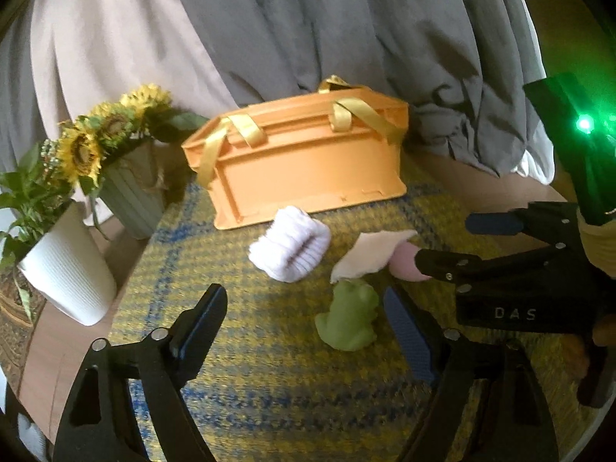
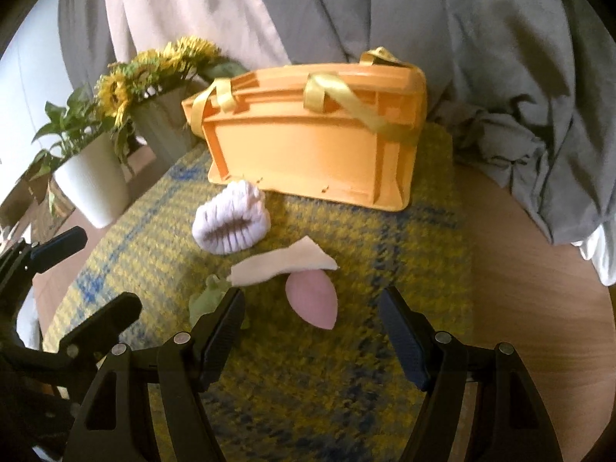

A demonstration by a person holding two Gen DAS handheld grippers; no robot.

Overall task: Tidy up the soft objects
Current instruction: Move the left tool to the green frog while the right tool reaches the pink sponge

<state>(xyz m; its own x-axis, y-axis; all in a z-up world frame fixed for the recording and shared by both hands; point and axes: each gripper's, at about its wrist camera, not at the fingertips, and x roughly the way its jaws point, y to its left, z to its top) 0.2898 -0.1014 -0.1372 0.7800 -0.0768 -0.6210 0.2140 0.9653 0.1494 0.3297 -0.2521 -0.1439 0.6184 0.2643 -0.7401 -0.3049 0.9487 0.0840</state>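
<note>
surface with yellow-blue mat | orange crate at mat's far edge | white sock bundle just before it, beige cloth, pink sponge, green frog nearer | left tool, right tool both wide open, empty | step: first pick not begun; next: right tool closes on sponge

On the yellow-and-blue woven mat stands an orange basket with yellow ribbon handles, and in front of it lie a white rolled sock, a beige cloth piece, a pink sponge and a green frog toy. The left gripper is held wide apart above the mat, with the frog between its fingers, not touching them. The right gripper comes from the right, spread too, its lower finger over the pink sponge.
</note>
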